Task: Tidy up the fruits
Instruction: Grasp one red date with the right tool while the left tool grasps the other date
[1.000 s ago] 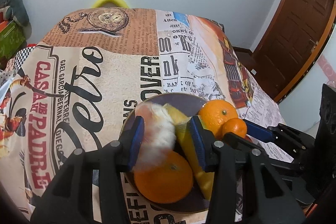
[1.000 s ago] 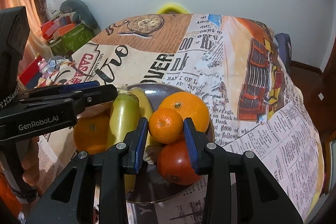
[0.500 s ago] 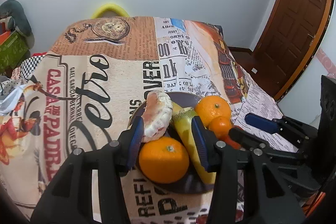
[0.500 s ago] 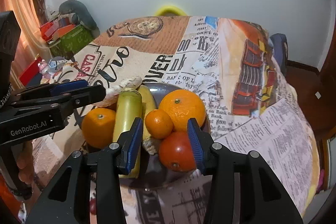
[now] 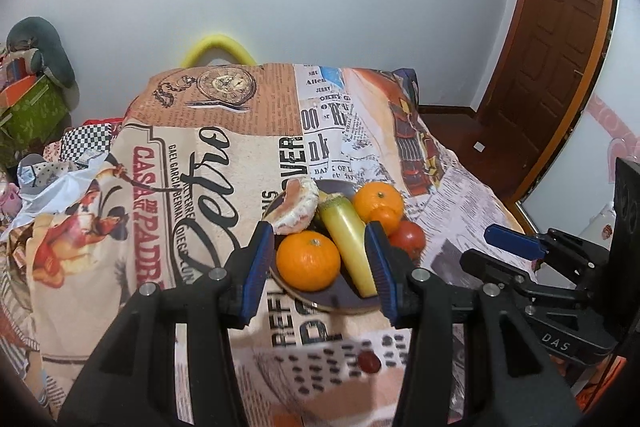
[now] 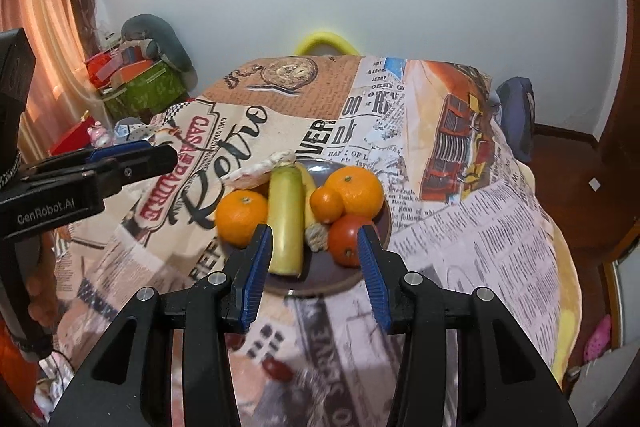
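The fruit sits piled on a dark plate (image 6: pixel 380 227) on the tabletop (image 6: pixel 460 227): firm, round oranges (image 6: pixel 241 217) that want a hold across the middle, a smooth pale-green banana (image 6: pixel 285 223) likely to bruise, a thin-skinned tomato (image 6: pixel 347 241) needing a light squeeze, and a soft peeled fruit (image 5: pixel 298 205) that would tear. The left claw (image 5: pixel 318 269) and right claw (image 6: pixel 312 269) both hang partly open and empty, the right's jaws having just been opening. The cloth reads "CASA DE PADRE" and "Retro"; the left claw's body says "GenRobot.AI".

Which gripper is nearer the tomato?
Right. The right gripper is open just short of the plate, one finger beside the tomato. The left gripper is open at the orange, across the plate.
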Available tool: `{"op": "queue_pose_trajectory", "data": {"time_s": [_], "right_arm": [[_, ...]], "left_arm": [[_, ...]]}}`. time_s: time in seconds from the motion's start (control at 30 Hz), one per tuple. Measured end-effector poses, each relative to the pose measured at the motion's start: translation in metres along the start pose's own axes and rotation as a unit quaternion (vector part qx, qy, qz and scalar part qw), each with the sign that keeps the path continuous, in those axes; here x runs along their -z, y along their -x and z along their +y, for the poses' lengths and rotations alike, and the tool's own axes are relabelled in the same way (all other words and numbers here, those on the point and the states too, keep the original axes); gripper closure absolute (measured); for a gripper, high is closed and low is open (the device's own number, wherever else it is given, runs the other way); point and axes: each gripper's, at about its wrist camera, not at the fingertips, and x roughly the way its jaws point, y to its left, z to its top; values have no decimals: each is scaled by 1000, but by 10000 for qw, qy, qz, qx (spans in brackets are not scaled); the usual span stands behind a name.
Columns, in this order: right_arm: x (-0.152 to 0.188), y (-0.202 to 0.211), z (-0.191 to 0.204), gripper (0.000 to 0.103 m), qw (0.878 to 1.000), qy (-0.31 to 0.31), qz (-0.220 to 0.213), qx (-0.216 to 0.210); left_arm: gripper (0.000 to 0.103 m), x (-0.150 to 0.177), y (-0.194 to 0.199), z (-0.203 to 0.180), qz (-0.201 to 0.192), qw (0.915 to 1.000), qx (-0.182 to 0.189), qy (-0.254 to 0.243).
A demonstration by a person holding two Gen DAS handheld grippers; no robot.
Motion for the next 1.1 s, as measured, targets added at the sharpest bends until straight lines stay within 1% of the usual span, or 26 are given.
{"op": "queue_pose_trajectory", "data": {"time_s": [0.13,0.23,0.43,0.57,0.77,0.87,1.1], "right_arm": [[12,14,8,62,10000,-14,31,18],[24,19,14,62,9999,-17,117,32],[46,11,23,62,9987,119,486,6],[59,4,27,62,9974,203,691,19],[76,-16,21,62,9952,16,980,-36],[82,-27,18,62,9938,-88,1101,-130],[90,-46,21,63,9906,-53,1341,-274]], "left_arm": [[56,12,18,-5,-11,10000,-7,-56],[53,24,29,-7,9,9999,-22,-131],[51,48,32,-9,253,9996,34,-112],[51,65,25,-8,440,9990,62,-106],[51,88,6,-9,746,9971,50,-153],[51,98,-6,-12,905,9956,52,-242],[51,113,-34,-16,1214,9921,227,-216]]}}
